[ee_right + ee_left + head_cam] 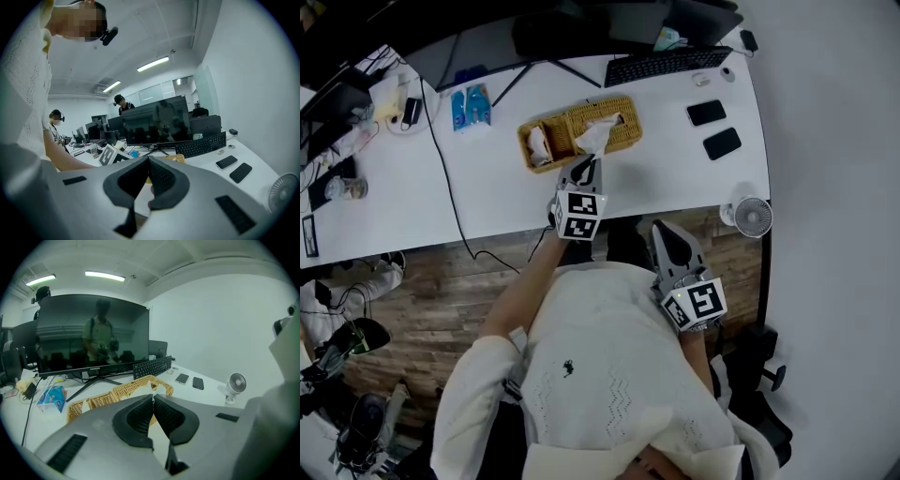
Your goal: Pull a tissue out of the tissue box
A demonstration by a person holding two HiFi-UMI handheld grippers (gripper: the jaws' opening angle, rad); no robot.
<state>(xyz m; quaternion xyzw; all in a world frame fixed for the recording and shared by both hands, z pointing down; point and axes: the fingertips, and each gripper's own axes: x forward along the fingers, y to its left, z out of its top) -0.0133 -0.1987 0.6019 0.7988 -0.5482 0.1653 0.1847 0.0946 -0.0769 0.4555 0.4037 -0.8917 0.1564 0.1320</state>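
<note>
A woven wicker tissue box (617, 120) lies on the white desk (487, 202), also seen past the jaws in the left gripper view as the wicker box (112, 393). A white tissue (594, 138) stands up out of its slot. My left gripper (592, 161) is shut on the tissue's lower end, just in front of the box; in its own view the left gripper (153, 395) has its pads together with a pale strip of tissue (158, 439) between them. My right gripper (661, 228) hangs shut near the person's body, off the desk edge; in its own view the right gripper (148, 158) holds nothing.
A black keyboard (667, 64) and monitor stand at the desk's back. Two phones (706, 112) (722, 143) and a small white fan (752, 217) sit at the right. A blue pack (471, 106) and a black cable (450, 178) lie left of the box.
</note>
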